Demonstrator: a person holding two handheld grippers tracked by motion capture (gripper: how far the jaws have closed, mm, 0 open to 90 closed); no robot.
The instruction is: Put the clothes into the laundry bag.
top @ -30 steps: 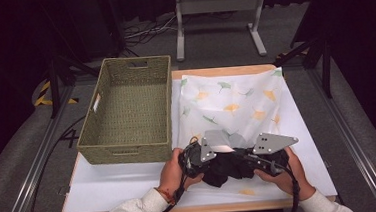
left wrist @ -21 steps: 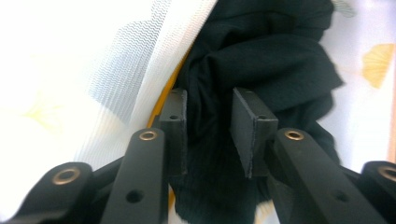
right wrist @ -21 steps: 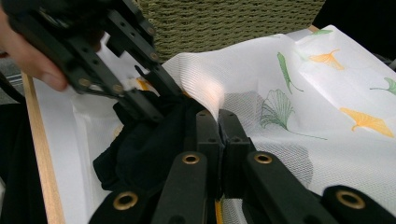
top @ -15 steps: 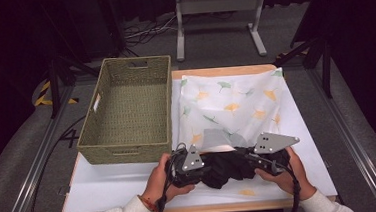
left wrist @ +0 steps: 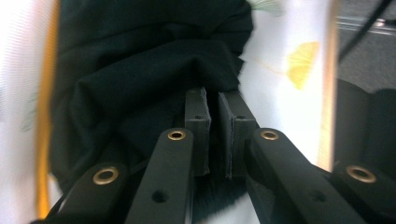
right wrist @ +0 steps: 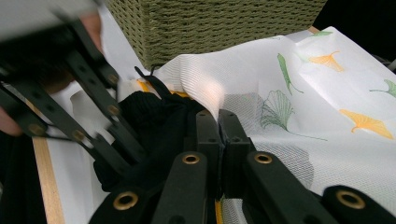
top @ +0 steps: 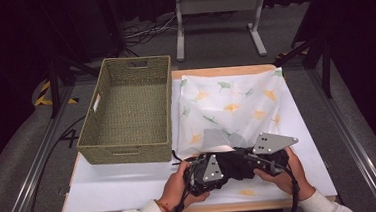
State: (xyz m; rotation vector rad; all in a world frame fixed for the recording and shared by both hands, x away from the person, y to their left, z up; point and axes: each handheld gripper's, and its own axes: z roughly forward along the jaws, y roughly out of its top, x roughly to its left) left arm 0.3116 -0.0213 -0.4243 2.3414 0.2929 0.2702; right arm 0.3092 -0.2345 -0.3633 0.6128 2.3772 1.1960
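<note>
A white mesh bag printed with ginkgo leaves lies on the table, its mouth toward me. A bunched black cloth sits at that mouth. My left gripper comes at the cloth from the left. Its jaws have just been closing, and in the left gripper view they pinch a fold of the black cloth. My right gripper is shut on the bag's near edge and holds it raised over the cloth. In the right gripper view the mesh drapes from its tips, with the black cloth beneath.
An empty green woven basket stands on the left half of the table, close beside the bag, and its wall fills the top of the right gripper view. The white table top ends close to my hands. A metal stand is on the floor beyond.
My left gripper drew back to the left, then pushed right again into the black cloth, its jaws closing. My right gripper kept still with the bag edge in it.
</note>
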